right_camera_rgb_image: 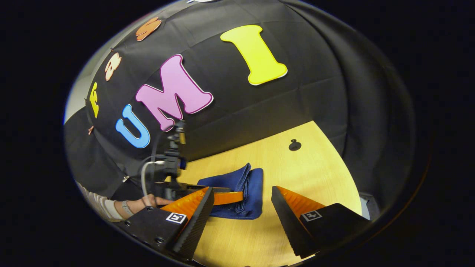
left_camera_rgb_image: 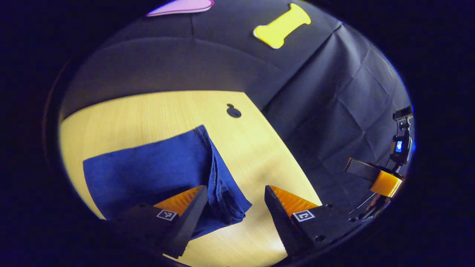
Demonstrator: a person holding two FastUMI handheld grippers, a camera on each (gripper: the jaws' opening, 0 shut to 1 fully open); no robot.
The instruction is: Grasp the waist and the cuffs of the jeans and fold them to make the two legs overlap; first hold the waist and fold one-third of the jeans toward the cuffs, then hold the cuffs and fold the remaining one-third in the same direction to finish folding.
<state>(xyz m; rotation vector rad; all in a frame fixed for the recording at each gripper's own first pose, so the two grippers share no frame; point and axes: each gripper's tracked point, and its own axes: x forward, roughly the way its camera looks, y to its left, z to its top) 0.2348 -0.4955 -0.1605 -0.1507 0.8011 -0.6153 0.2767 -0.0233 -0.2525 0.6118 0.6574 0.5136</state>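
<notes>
The blue jeans [left_camera_rgb_image: 156,174] lie folded into a compact stack on the wooden table [left_camera_rgb_image: 156,111], layered edges facing right. My left gripper [left_camera_rgb_image: 235,193] hangs open just above the stack's near right corner, one finger over the denim and one over bare wood, holding nothing. In the right gripper view the folded jeans [right_camera_rgb_image: 252,185] lie ahead on the table [right_camera_rgb_image: 315,174], and my right gripper [right_camera_rgb_image: 243,193] is open and empty, short of the stack. The left gripper [right_camera_rgb_image: 237,197], held by a hand [right_camera_rgb_image: 148,202], reaches over the jeans from the left. The right gripper [left_camera_rgb_image: 371,174] hovers beyond the table's right edge.
A small dark hole [left_camera_rgb_image: 233,110] sits in the table top behind the jeans, also seen as the hole [right_camera_rgb_image: 295,145] in the right gripper view. Black cloth walls close the booth at the back and the right. Bare wood lies right of the stack.
</notes>
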